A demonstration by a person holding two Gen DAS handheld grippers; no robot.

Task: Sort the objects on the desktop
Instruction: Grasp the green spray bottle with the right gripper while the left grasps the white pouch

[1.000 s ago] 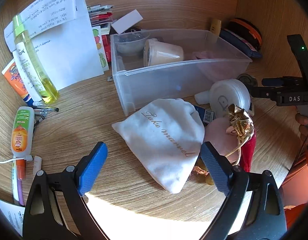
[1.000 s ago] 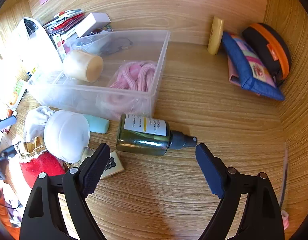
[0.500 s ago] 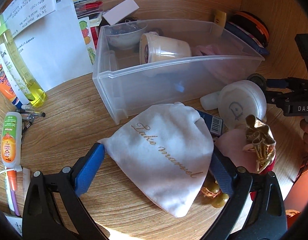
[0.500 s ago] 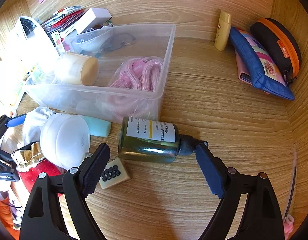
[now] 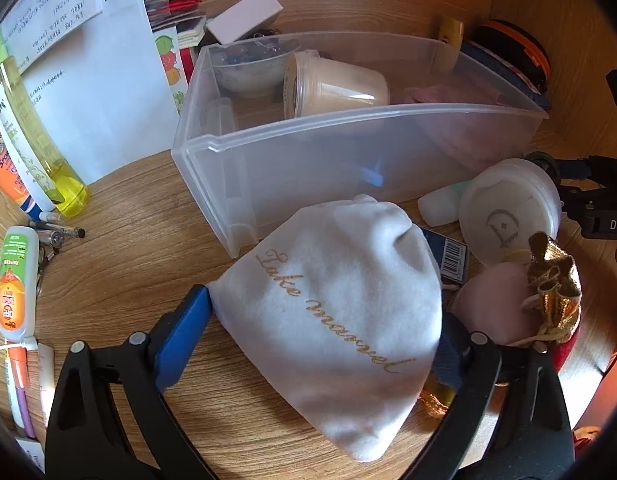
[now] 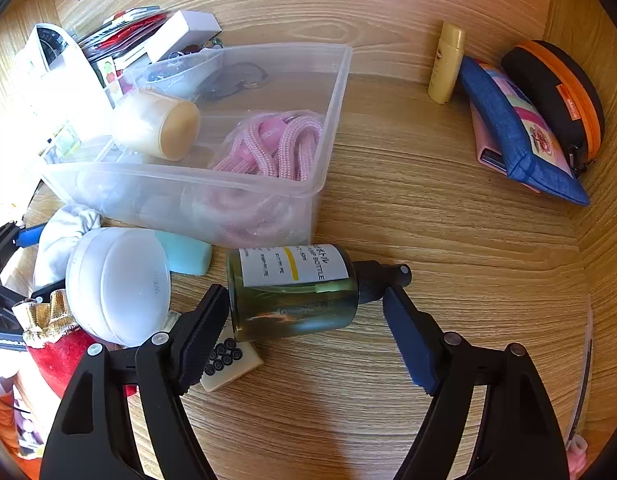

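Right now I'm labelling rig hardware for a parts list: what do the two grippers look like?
Both match: the left gripper and right gripper have black, triangular-cutout plastic arms with silver rivets, ending in blue ribbed fingers. The right gripper's body, seen from the left camera, carries white "DA" lettering.

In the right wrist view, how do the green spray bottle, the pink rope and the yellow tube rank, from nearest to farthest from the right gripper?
From the right gripper:
1. Green spray bottle, lying between the open fingers.
2. Pink rope, inside the clear bin, farther back.
3. Yellow tube, upright at the back wall, to the right.
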